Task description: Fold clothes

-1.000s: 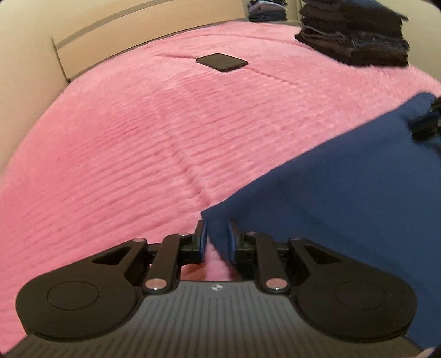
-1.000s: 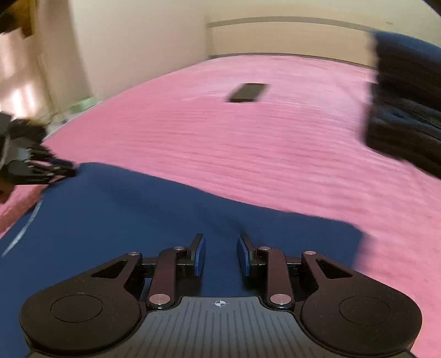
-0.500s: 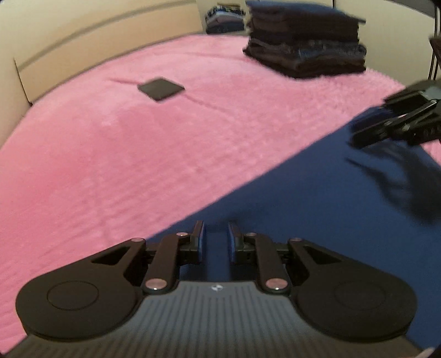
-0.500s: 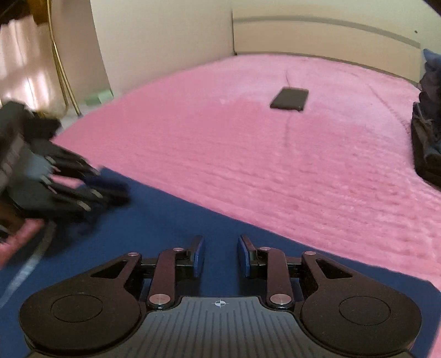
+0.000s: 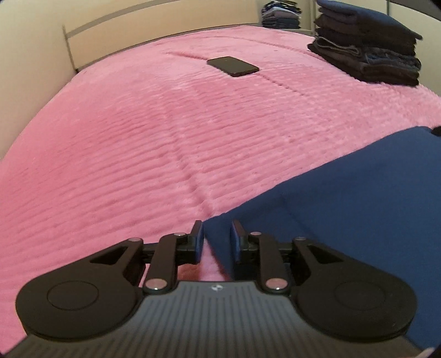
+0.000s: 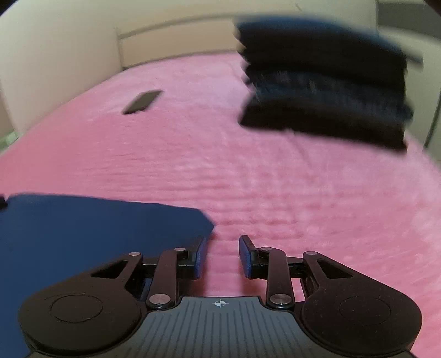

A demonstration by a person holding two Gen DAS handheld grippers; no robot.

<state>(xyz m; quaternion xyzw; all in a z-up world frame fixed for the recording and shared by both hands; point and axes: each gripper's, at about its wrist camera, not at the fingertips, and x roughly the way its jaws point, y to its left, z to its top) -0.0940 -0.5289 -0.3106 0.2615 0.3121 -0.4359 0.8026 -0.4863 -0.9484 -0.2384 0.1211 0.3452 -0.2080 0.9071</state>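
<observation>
**Operator:** Since a second ago my right gripper has swung off the flat dark-blue cloth garment; it was over the cloth then, and now only pink shows between its fingers. Half a second back my left was over the blue too; now it sits at the corner again.

**Partner:** How do the jaws stand?

**Operator:** On the right, a moderate gap, nothing between the pads, pink fuzzy ribbed bedspread below. The garment's corner lies just beside the left finger. My left gripper is narrow and its jaws are opening. The garment's near corner lies between the fingers, and I see a gap on each side, so the pads do not press it.

**Partner:** And the garment itself?

**Operator:** Spread flat on the bedspread, running from the left gripper off toward the right edge of that view, with one fold line across it.

**Partner:** Farther out?

**Operator:** A flat black rectangular slab lies alone mid-bed; I cannot tell what it is. Beyond, to the right, stands a stack of folded dark clothes, blurred in the right view. Another small folded pile sits past the bed, before the beige wall.
</observation>
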